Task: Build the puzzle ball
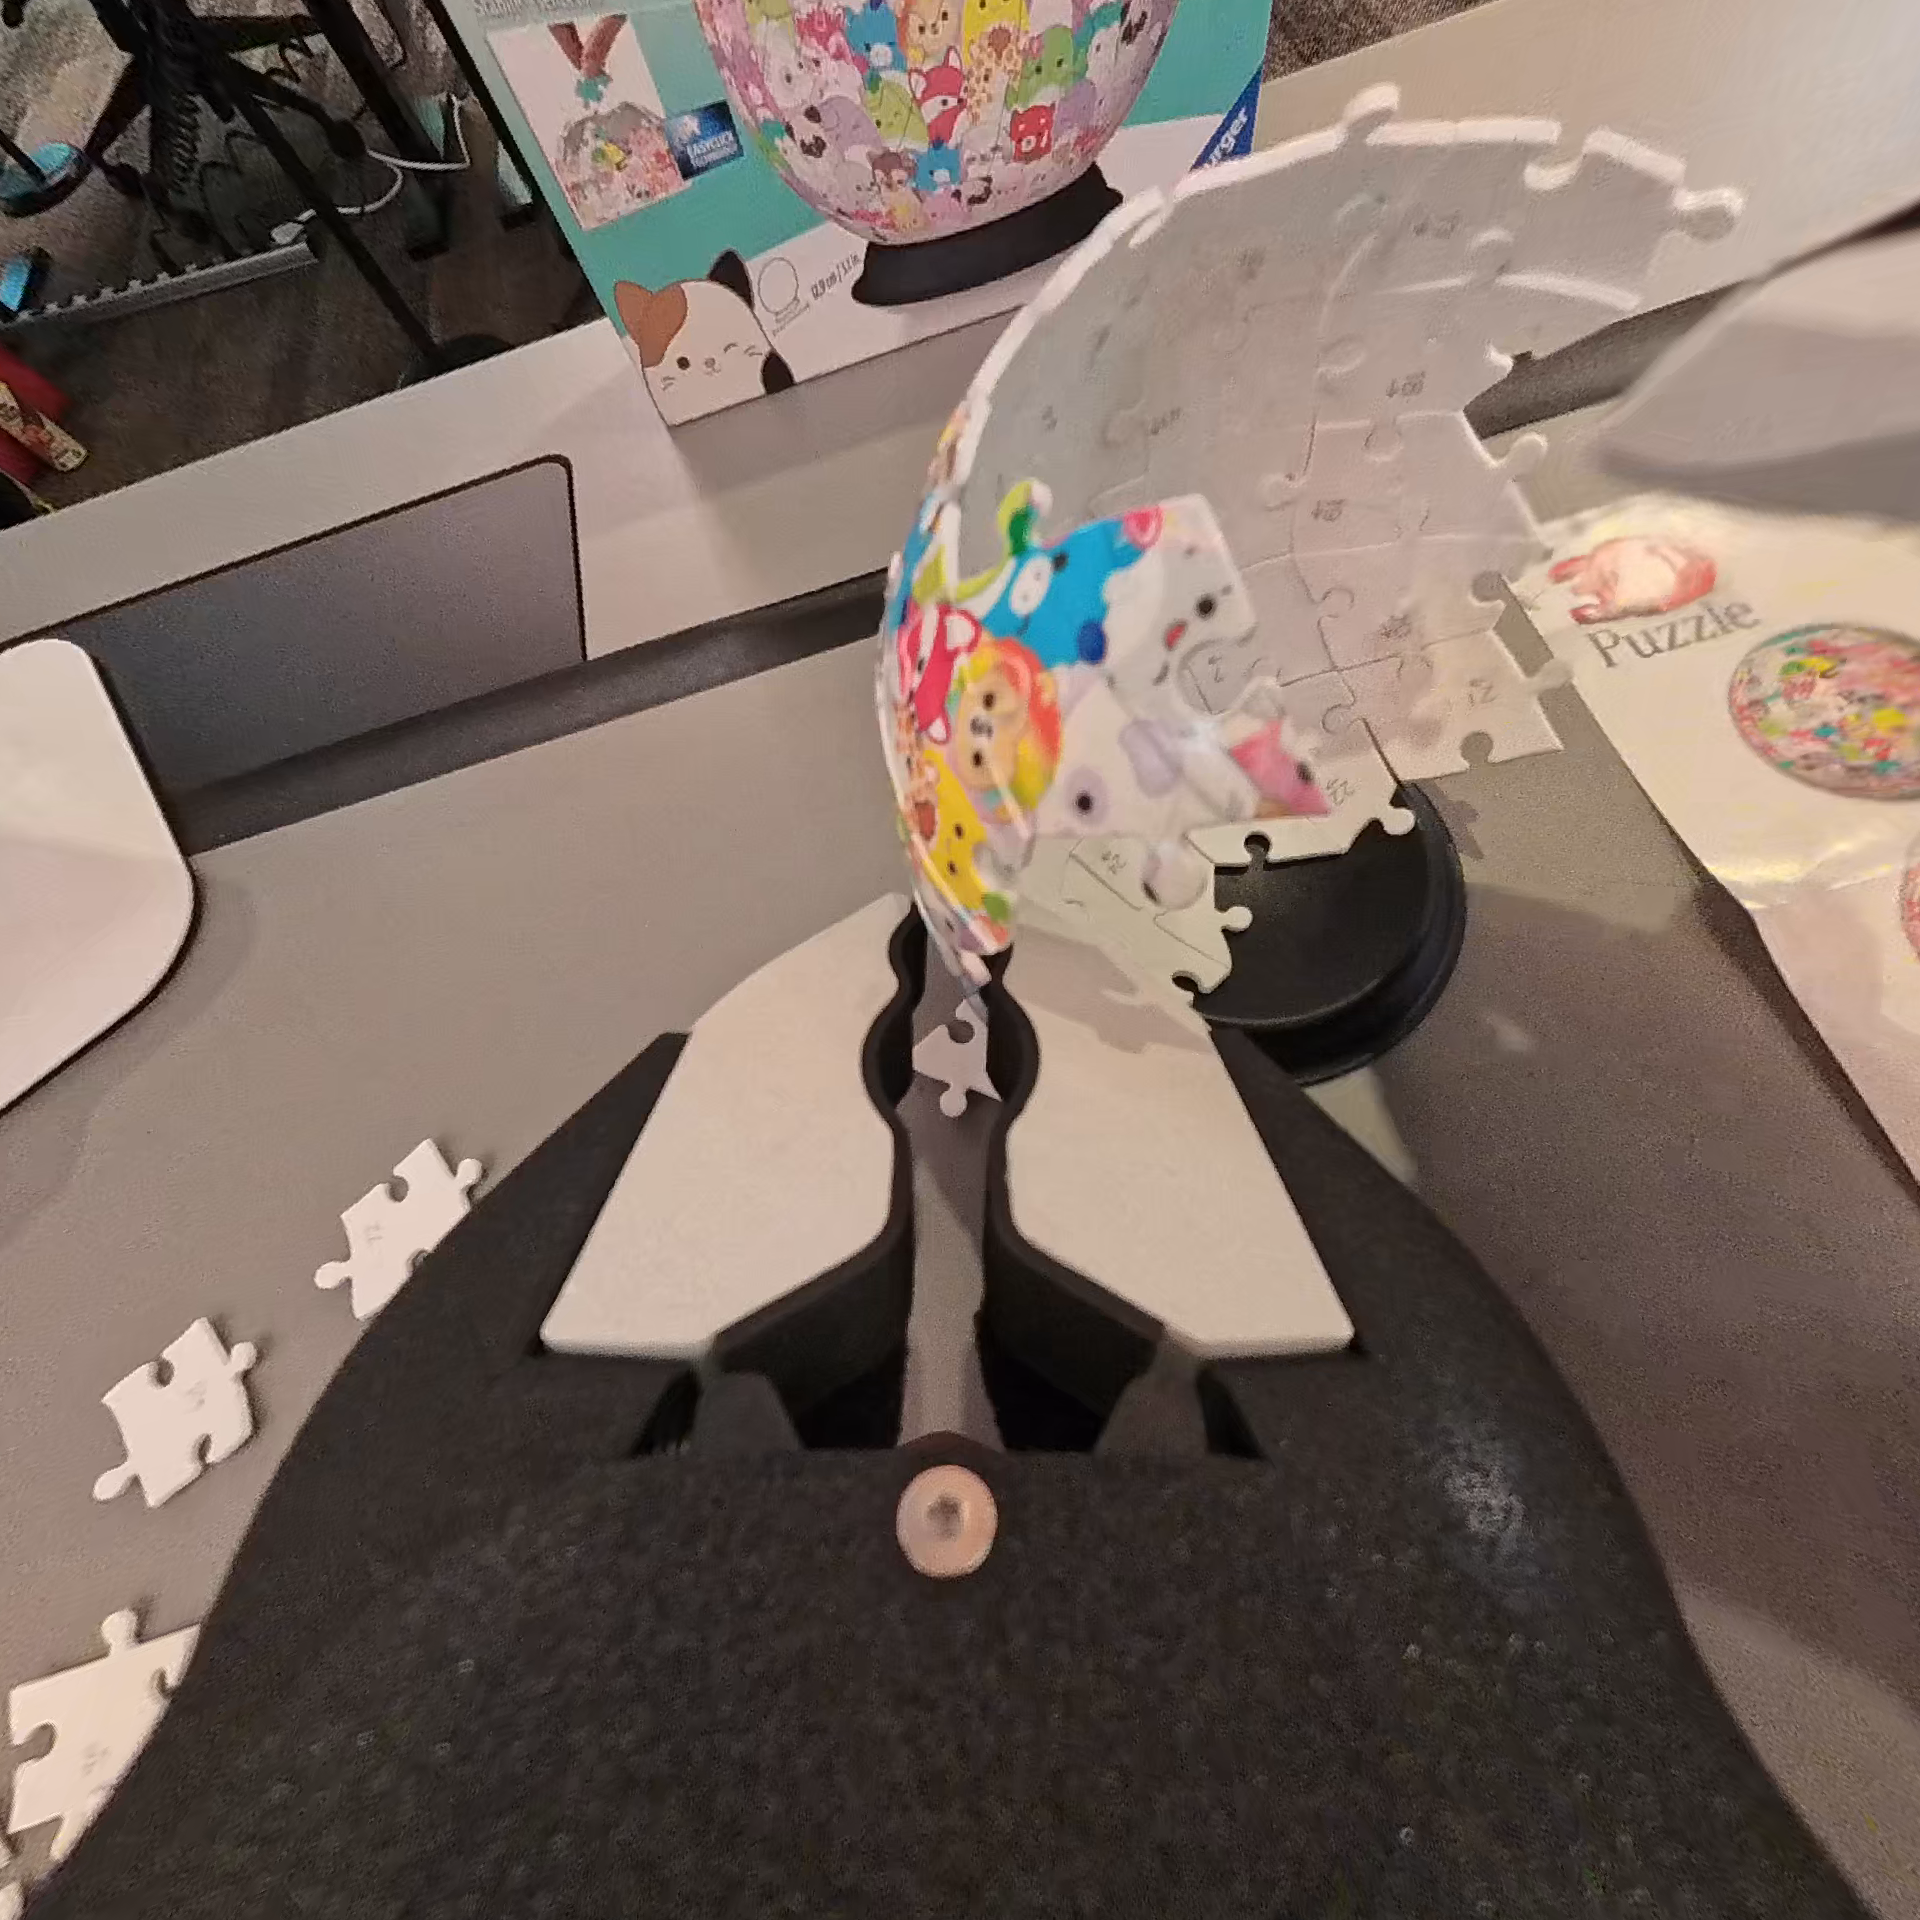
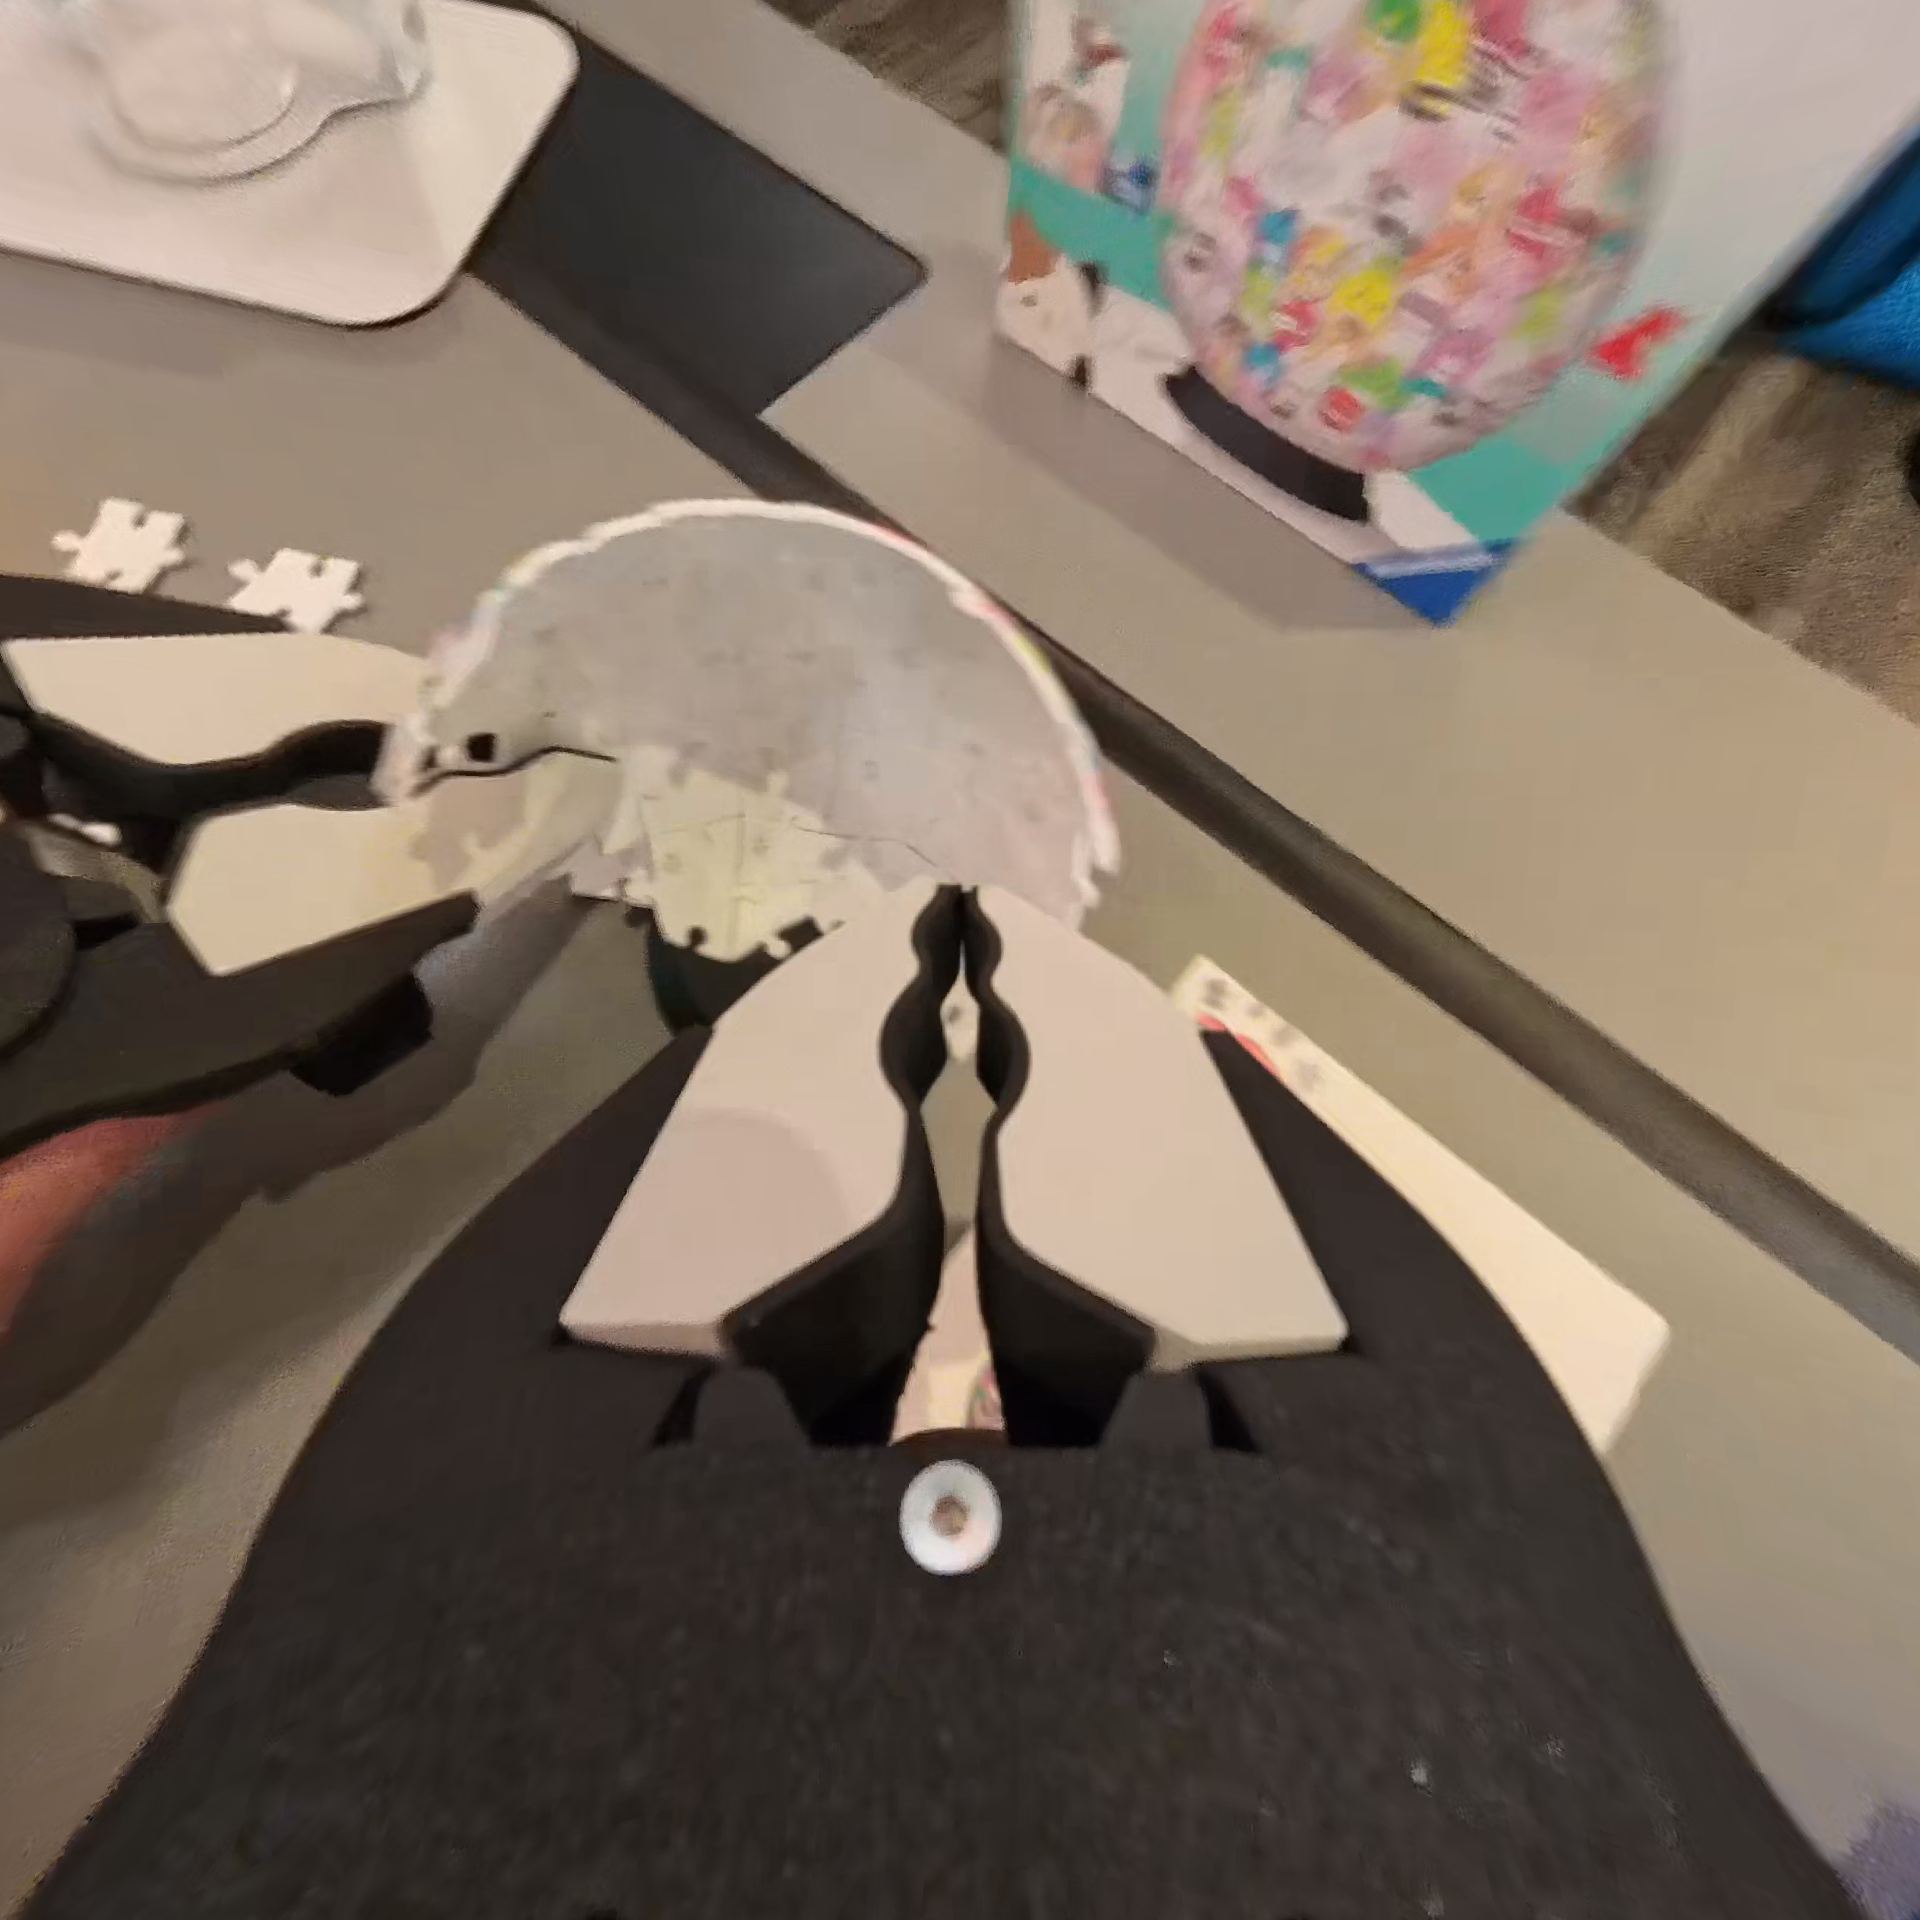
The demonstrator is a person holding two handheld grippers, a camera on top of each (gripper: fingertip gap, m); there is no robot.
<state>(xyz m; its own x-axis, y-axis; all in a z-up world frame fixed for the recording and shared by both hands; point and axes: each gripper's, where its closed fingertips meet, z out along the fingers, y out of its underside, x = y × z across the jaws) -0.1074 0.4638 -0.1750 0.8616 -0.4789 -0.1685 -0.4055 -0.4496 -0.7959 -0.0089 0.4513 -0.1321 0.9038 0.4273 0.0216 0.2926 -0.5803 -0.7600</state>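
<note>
left gripper [image 1: 951,977] pinching puzzle ball [image 1: 1195,582], colours left-view only

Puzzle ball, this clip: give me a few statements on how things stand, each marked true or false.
1. The left hand-held gripper is shut on the lower edge of the half-built puzzle ball. True.
2. The ball is a closed sphere. False: it is an open shell whose white inside shows.
3. Loose white puzzle pieces lie on the grey table. True.
4. The right hand-held gripper carries a loose piece. False: its jaws are closed with nothing visible between them.
5. The puzzle box lies flat, picture side down. False: it stands upright, picture facing the cameras.
</note>
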